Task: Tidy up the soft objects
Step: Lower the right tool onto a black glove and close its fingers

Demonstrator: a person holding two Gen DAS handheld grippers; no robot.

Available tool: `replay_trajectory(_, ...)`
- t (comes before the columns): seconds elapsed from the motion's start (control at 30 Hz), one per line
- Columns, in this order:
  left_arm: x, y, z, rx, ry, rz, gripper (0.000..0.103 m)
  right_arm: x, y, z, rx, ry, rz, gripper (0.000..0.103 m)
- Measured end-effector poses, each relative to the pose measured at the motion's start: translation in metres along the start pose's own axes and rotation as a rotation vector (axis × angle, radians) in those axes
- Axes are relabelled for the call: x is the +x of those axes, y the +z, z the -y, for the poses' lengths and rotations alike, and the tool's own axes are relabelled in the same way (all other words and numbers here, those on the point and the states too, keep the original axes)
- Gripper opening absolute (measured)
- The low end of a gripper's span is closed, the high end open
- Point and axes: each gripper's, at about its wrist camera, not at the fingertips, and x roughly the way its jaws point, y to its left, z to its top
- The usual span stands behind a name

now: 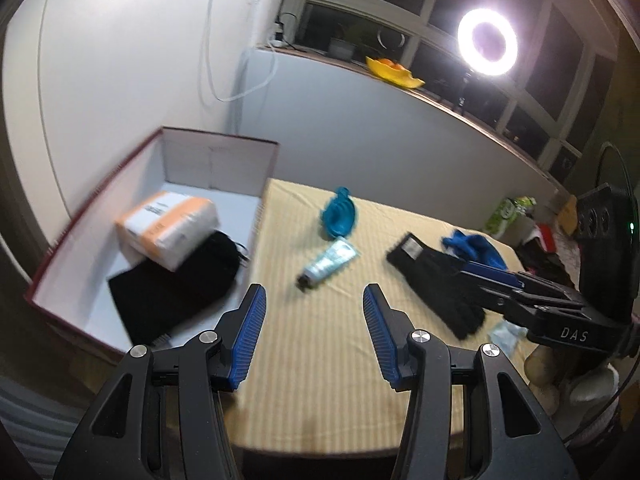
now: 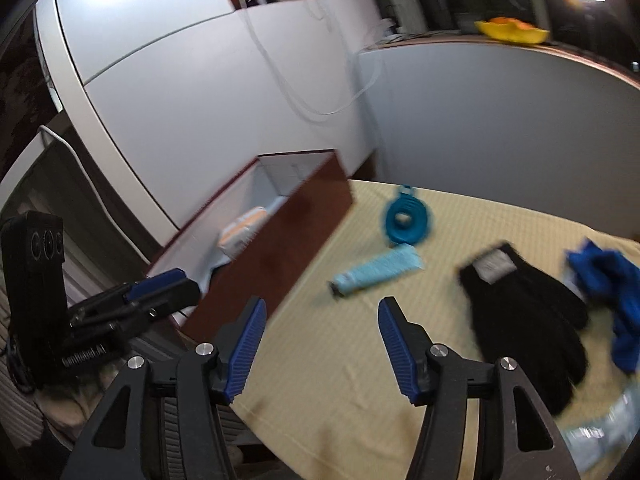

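My left gripper (image 1: pixel 314 300) is open and empty above the yellow tablecloth (image 1: pixel 340 380), just right of the red-sided box (image 1: pixel 60 268). The box holds a tissue pack (image 1: pixel 168 226) and a black cloth (image 1: pixel 172 292). A pale blue tube (image 1: pixel 328 266), a teal ring-shaped object (image 1: pixel 339 216), black gloves (image 1: pixel 436 288) and a blue cloth (image 1: pixel 476 248) lie on the table. My right gripper (image 2: pixel 322 312) is open and empty above the table near the tube (image 2: pixel 378 272). The gloves (image 2: pixel 524 320) and blue cloth (image 2: pixel 612 296) lie to its right. It also shows in the left wrist view (image 1: pixel 486 276), over the gloves.
The box (image 2: pixel 280 232) stands at the table's left edge against a white wall. A clear plastic packet (image 2: pixel 600 428) lies at the table's right front. A lit ring light (image 1: pixel 487 42) and a yellow bowl (image 1: pixel 394 70) are at the windowsill. Clutter (image 1: pixel 532 232) sits beyond the table's right.
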Motion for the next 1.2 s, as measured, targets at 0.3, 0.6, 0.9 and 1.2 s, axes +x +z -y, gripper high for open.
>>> replay_trajectory(0.3, 0.008, -0.024, 0.038, 0.05, -0.08, -0.057, 0.049, -0.067, -0.054, 0.056, 0.098, -0.119, 0.036, 0.066)
replay_trajectory(0.6, 0.037, -0.039, 0.075, 0.076, -0.147, -0.125, 0.05, -0.094, -0.069, 0.101, 0.143, -0.18, 0.036, 0.067)
replay_trajectory(0.9, 0.079, -0.043, 0.103, 0.085, -0.204, -0.209, 0.05, -0.06, -0.049, 0.166, 0.337, -0.08, -0.027, 0.067)
replay_trajectory(1.2, 0.109, -0.046, 0.116, 0.062, -0.238, -0.268, 0.05, -0.017, -0.022, 0.187, 0.341, -0.088, -0.125, 0.066)
